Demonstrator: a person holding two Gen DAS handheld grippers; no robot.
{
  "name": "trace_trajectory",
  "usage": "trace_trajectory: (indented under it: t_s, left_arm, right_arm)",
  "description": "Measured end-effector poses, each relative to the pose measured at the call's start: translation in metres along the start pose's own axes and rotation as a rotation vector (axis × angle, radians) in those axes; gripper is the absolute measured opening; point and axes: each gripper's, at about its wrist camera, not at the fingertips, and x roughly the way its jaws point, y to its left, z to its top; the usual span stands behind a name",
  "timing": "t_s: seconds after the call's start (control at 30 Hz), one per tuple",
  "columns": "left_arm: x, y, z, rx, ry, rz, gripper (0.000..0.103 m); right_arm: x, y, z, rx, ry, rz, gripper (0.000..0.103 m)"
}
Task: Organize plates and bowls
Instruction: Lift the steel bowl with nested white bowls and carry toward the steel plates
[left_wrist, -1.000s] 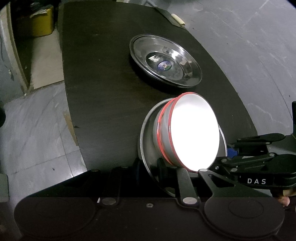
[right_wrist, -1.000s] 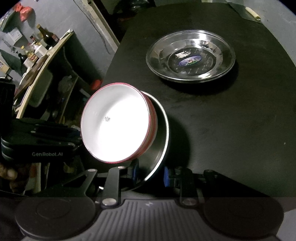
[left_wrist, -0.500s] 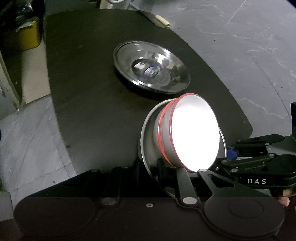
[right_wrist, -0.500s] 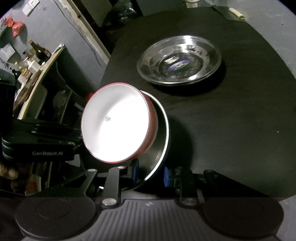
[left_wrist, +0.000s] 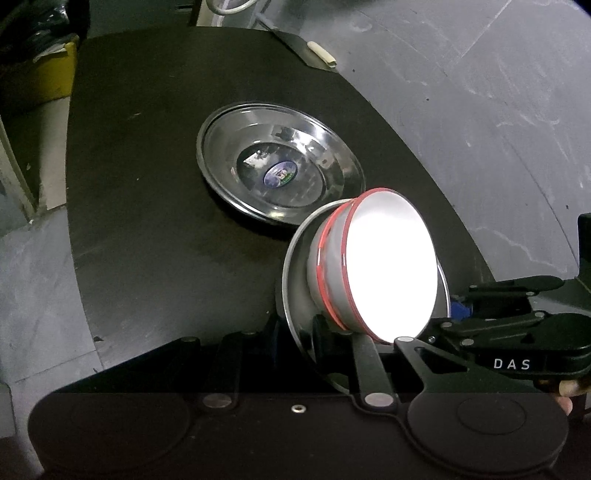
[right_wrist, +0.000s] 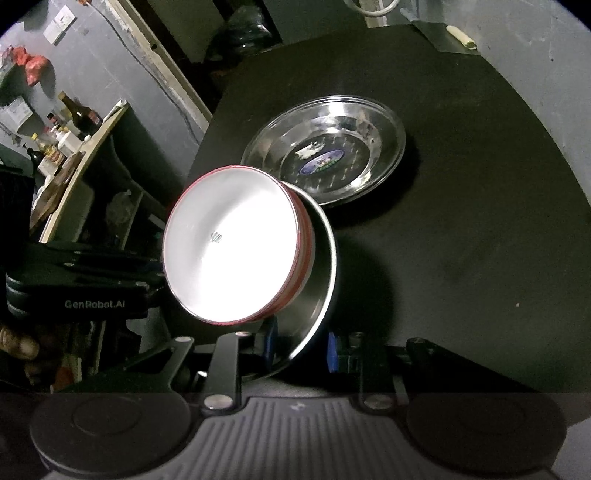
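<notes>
A steel plate (left_wrist: 295, 280) carrying stacked white bowls (left_wrist: 388, 269) with red rims hangs tilted above the black table (left_wrist: 147, 221). My left gripper (left_wrist: 299, 339) is shut on the plate's near rim. My right gripper (right_wrist: 301, 347) is shut on the opposite rim of the same plate (right_wrist: 317, 295), its blue pads on either side of the edge. The bowls (right_wrist: 229, 243) lean toward the left gripper's side. A second steel plate (left_wrist: 280, 173) with a sticker in its centre lies flat on the table just beyond the held stack; the right wrist view shows this plate (right_wrist: 325, 151) too.
A cream-handled item (left_wrist: 321, 53) lies at the table's far edge. A yellow box (left_wrist: 55, 74) sits on the floor to the left. A shelf with bottles (right_wrist: 66, 125) stands beside the table (right_wrist: 480, 221). Grey floor surrounds the table.
Both grippers have carried the plate and bowls forward over the table. The plate lying on the table now appears nearer, its edge right behind the held stack.
</notes>
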Motion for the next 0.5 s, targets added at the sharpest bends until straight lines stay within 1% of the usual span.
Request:
trace_trajectory:
  t_s: [0.27, 0.5]
  left_arm:
    - [0.004, -0.011, 0.01, -0.005, -0.021, 0.004, 0.017]
    - [0.008, -0.02, 0.017, 0.003, -0.03, -0.002, 0.017]
  right_arm:
    - [-0.013, -0.01, 0.01, -0.016, -0.023, 0.007, 0.03]
    - [-0.019, -0.021, 0.014, -0.004, -0.034, 0.005, 0.031]
